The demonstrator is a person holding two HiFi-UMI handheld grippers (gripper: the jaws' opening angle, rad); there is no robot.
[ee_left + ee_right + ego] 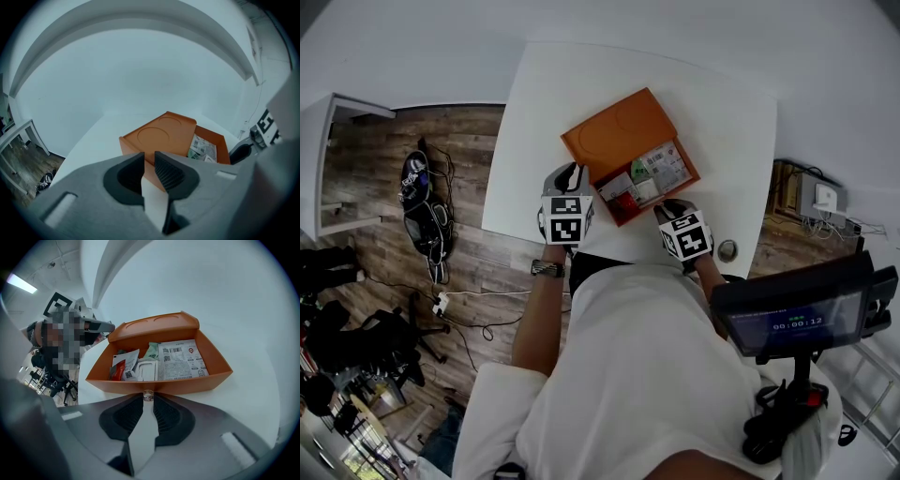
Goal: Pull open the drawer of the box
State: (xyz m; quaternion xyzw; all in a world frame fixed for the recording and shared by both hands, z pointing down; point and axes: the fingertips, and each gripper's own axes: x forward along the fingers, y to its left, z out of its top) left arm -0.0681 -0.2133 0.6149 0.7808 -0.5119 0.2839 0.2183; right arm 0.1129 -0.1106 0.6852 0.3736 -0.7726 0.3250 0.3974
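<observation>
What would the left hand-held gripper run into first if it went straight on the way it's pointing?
The orange box: the left hand-held gripper points at its near side wall, with nothing in between. How close it already is to the wall is hard to judge from these views.

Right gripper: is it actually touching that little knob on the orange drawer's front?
Touching. In the right gripper view, the right gripper has its jaws closed on the small knob of the drawer, no gap on either side.

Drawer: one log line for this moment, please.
drawer: pulled out, packets visible | right tool: shut on knob | left tool: slightly open, empty, beside box
</observation>
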